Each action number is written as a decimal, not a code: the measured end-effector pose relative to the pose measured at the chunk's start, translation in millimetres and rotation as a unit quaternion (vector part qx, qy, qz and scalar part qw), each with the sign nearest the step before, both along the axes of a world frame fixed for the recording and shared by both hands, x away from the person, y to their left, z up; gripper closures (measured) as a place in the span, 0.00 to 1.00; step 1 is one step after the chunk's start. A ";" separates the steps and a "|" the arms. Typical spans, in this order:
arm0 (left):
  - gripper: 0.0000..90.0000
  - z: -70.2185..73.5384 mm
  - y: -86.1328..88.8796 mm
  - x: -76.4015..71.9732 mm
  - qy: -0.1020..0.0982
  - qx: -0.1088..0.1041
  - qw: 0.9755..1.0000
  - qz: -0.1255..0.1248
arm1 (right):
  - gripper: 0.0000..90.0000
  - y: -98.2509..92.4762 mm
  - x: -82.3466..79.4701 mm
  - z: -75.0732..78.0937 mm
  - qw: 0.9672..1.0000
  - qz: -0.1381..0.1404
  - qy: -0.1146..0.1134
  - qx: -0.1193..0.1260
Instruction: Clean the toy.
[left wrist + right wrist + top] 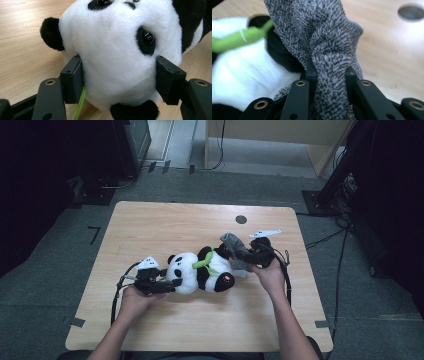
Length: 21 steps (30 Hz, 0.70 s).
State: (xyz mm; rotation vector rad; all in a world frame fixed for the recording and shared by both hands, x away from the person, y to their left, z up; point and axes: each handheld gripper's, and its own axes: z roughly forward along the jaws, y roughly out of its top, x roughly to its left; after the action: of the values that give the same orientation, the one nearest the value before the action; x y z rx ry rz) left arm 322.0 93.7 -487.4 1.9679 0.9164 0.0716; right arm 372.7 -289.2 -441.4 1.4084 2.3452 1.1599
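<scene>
A black and white plush panda (200,270) lies on its back across the middle of the wooden table (165,220), with a green strap (202,262) over its chest. My left gripper (165,286) is shut on the panda's head (117,55), one pad on each side. My right gripper (245,254) is shut on a grey fuzzy sock (231,242), which stands up by the panda's leg. In the right gripper view the sock (329,50) is bunched between the jaws, with the panda's body (244,70) to the left.
A round hole (241,219) sits in the tabletop at the back right. Cables trail from both grippers across the table. Dark stands and equipment surround the table on the floor.
</scene>
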 end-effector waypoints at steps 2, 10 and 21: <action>0.37 0.1 -0.1 0.4 0.000 0.001 1.000 -0.001 | 0.83 -4.4 -6.0 9.7 1.000 -0.010 -0.017 0.000; 0.37 0.5 -1.4 0.1 -0.005 0.005 1.000 -0.002 | 0.83 18.7 -29.0 50.3 0.995 0.037 -0.090 0.035; 0.36 0.5 -1.7 -0.2 -0.006 0.007 1.000 -0.003 | 0.64 62.5 -27.2 20.6 0.990 0.130 -0.047 0.030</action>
State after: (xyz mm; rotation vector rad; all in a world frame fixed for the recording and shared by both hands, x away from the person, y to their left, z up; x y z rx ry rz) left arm 321.8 92.0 -486.9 1.9809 0.9053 0.0865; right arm 345.4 -226.7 -420.8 1.0599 2.4994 1.3397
